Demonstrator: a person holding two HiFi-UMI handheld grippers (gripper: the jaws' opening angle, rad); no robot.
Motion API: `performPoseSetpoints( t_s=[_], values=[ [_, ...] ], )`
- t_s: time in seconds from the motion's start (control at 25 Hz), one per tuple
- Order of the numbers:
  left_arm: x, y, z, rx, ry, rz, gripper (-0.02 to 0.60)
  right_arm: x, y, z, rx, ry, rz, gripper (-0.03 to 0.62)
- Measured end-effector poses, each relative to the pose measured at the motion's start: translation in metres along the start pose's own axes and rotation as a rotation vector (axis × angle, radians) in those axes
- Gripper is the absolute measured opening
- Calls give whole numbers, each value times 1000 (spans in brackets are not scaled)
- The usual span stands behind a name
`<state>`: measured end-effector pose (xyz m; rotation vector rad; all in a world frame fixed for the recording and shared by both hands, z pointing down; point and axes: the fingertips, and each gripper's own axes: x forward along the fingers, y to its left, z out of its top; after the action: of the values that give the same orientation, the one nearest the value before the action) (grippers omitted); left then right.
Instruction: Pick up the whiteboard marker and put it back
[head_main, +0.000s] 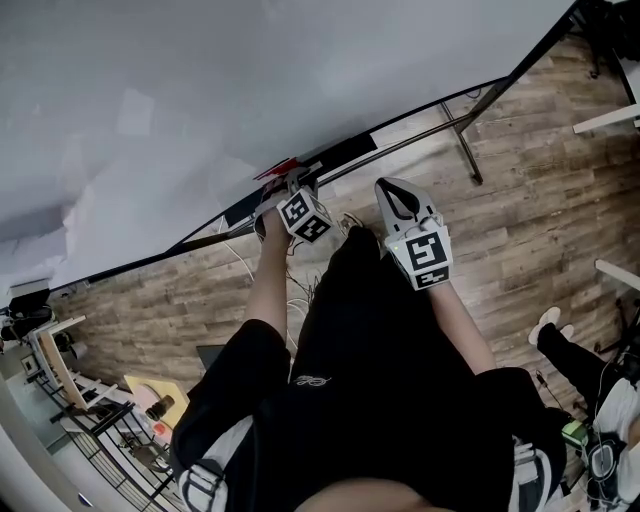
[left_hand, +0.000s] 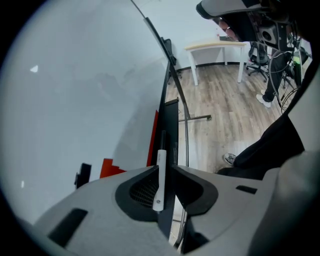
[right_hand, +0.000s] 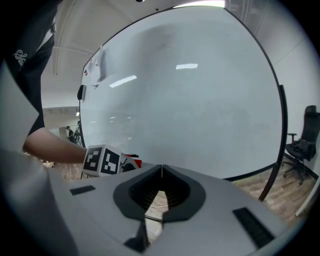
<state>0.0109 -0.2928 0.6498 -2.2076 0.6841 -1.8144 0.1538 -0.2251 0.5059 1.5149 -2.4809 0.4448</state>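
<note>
A white whiteboard marker (left_hand: 160, 175) with a black cap stands between the jaws of my left gripper (left_hand: 164, 169), which is shut on it. Its cap points along the black tray (left_hand: 169, 130) at the foot of the whiteboard (left_hand: 75, 90). In the head view my left gripper (head_main: 288, 188) sits at the tray (head_main: 345, 155), next to a red eraser (head_main: 277, 168); the marker itself is hidden there. My right gripper (head_main: 396, 196) hangs a little to the right, off the board. Its jaws (right_hand: 161, 168) are shut with nothing between them.
The whiteboard (head_main: 200, 90) stands on a black frame with a leg (head_main: 465, 145) on the wooden floor. A white desk (left_hand: 216, 46) and an office chair (right_hand: 302, 144) stand further off. Another person's shoe (head_main: 548, 322) is at the right, shelving (head_main: 95, 400) at the lower left.
</note>
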Motion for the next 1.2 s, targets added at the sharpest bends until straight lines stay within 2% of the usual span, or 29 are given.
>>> performPoseSetpoints(
  t_s=[0.2, 0.32, 0.52, 0.76, 0.88, 1.08, 1.2],
  values=[
    [-21, 0, 6, -103, -37, 37, 83, -6, 8, 1, -7, -16, 35, 3],
    [-41, -1, 5, -204, -75, 80, 83, -5, 16, -1, -12, -27, 68, 3],
    [-76, -14, 10, -426, -179, 143, 83, 2, 30, -6, -18, -27, 134, 3],
    [-119, -22, 6, -773, -352, 173, 81, 7, 60, -2, -51, -33, 203, 3],
    [-143, -15, -2, -912, -434, 221, 72, 10, 76, -1, -70, -27, 238, 3],
    [-190, -12, -16, -1030, -561, 375, 34, 17, 110, 10, -94, -52, 291, 3],
    [-213, -21, -28, -1067, -597, 452, 14, 15, 134, 15, -119, -78, 318, 3]
  ],
)
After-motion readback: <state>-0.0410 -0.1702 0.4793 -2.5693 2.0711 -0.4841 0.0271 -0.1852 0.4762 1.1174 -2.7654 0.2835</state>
